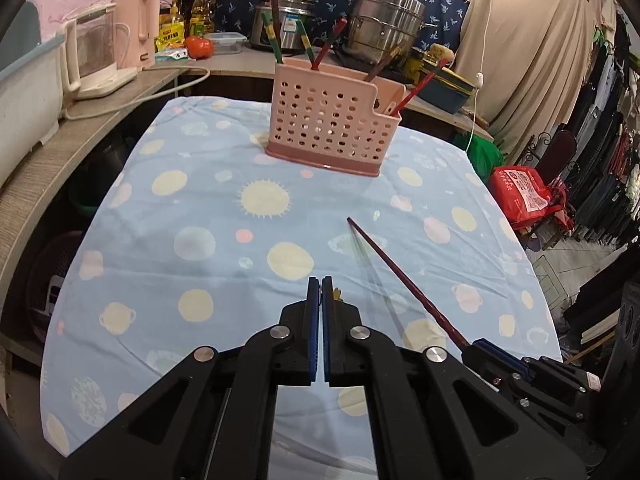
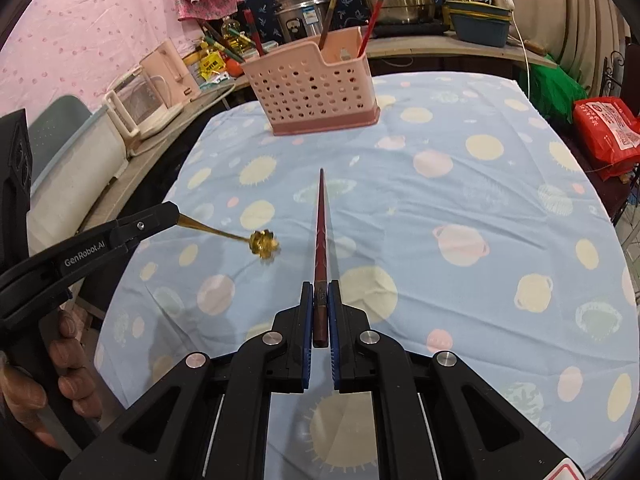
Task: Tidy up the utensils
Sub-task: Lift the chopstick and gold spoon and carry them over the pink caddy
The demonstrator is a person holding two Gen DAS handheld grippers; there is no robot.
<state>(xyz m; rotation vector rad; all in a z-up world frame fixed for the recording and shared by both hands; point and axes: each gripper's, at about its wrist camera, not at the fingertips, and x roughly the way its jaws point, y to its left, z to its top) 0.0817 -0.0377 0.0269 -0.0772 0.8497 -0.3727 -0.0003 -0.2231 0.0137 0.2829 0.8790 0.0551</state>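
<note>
Showing bare cloth-covered bench (image 2: 460, 216) mid-frame, pink caddy (image 2: 312, 92) near top edge. Right gripper (image 2: 320, 300) clamped on red chopstick (image 2: 321, 232); left gripper (image 2: 176, 210) clamped on gold spoon (image 2: 262, 243), lower left.

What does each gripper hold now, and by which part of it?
The right gripper holds a dark red chopstick by its thick end. The left gripper holds a small gold spoon by its handle end.
</note>
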